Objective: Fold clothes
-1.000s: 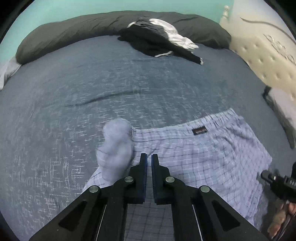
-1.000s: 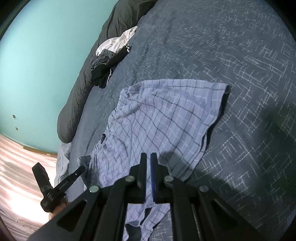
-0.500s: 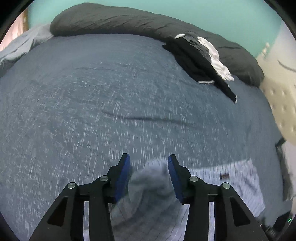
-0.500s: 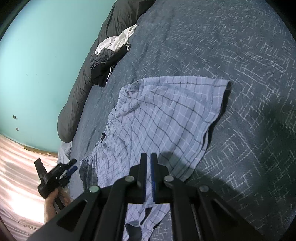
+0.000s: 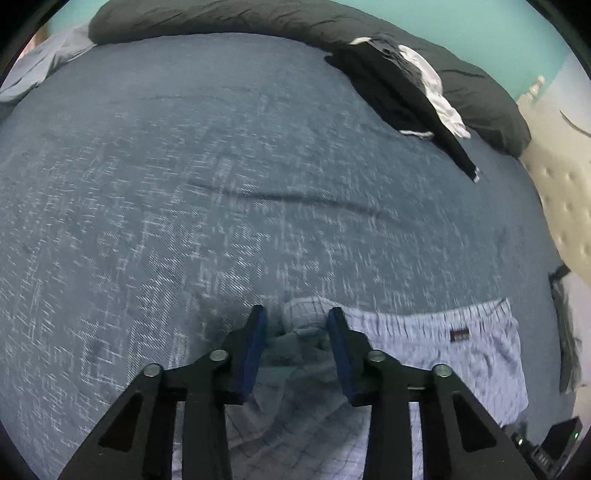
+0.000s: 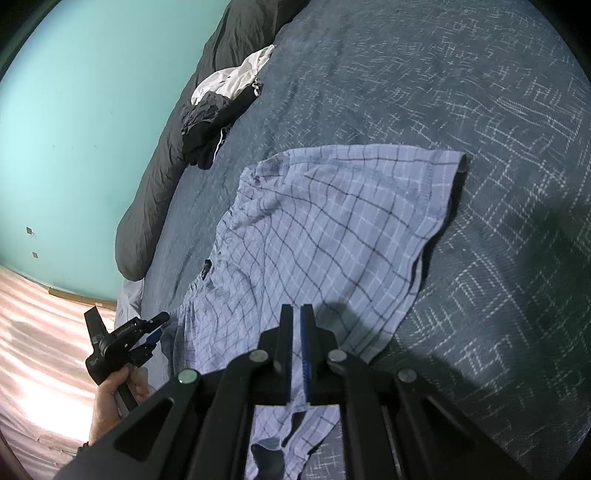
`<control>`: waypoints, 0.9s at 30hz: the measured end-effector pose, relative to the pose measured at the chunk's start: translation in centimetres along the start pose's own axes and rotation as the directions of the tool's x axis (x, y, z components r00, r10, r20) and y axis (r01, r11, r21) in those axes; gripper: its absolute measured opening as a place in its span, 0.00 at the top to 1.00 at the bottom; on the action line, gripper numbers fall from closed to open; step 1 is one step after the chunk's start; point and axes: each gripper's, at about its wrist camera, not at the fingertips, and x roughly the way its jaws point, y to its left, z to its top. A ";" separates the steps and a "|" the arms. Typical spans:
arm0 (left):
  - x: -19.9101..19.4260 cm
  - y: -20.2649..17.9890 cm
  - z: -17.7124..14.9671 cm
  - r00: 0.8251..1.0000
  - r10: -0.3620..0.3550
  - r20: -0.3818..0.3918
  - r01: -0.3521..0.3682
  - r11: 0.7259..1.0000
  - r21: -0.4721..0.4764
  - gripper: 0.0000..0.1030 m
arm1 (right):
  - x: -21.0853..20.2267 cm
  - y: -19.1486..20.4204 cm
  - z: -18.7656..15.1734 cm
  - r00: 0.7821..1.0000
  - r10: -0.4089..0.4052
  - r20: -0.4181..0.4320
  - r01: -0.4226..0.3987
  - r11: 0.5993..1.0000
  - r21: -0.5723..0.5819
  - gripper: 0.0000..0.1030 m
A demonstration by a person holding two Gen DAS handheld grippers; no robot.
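Observation:
Pale blue plaid shorts (image 6: 325, 229) lie spread on the blue bedcover (image 5: 184, 184), with a dark label (image 5: 459, 335) on the waistband. My left gripper (image 5: 295, 325) straddles a bunched waistband corner. Its jaws are closing, the cloth sits between them, and the left pad still shows a gap. In the right wrist view the left gripper (image 6: 157, 326) sits at the shorts' near-left end, held by a hand (image 6: 110, 391). My right gripper (image 6: 295, 314) is shut, its tips low over a leg of the shorts. I cannot tell whether cloth is pinched.
A heap of black and white clothes (image 5: 399, 85) rests against a long dark bolster (image 5: 221, 18) at the bed's far side. A cream tufted headboard (image 5: 554, 192) stands at the right. A teal wall (image 6: 74, 110) and pinkish floor (image 6: 37, 332) lie beyond the bed's edge.
The left gripper went from shut beside the raised bunch to wide open around it, shifted along the waistband, rolled, and now narrows. The right gripper has not moved.

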 end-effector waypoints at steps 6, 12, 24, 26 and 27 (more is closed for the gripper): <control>-0.2 -0.9 -0.9 1.000 -0.017 0.022 0.015 0.998 0.060 0.92 | 0.1 -0.2 0.0 1.000 -0.001 -0.001 0.001 1.000 0.006 0.95; -1.0 -1.3 -1.5 0.998 -0.041 0.041 0.036 0.993 0.111 0.96 | 0.2 -0.1 0.1 1.000 0.000 0.000 0.000 1.000 0.005 0.95; -0.8 -4.9 -4.9 0.997 -0.077 -0.030 0.082 0.955 0.286 0.95 | 0.4 -0.3 0.0 1.000 0.004 -0.006 -0.003 1.000 0.018 0.95; -0.5 -4.7 -4.9 0.997 -0.073 -0.032 0.079 0.960 0.268 0.95 | 0.4 -0.3 0.0 1.000 0.004 -0.007 -0.004 1.000 0.019 0.95; -0.5 -4.7 -4.9 0.998 -0.063 -0.025 0.067 0.961 0.267 0.94 | 0.4 -0.3 0.0 1.000 0.004 -0.007 -0.004 1.000 0.020 0.95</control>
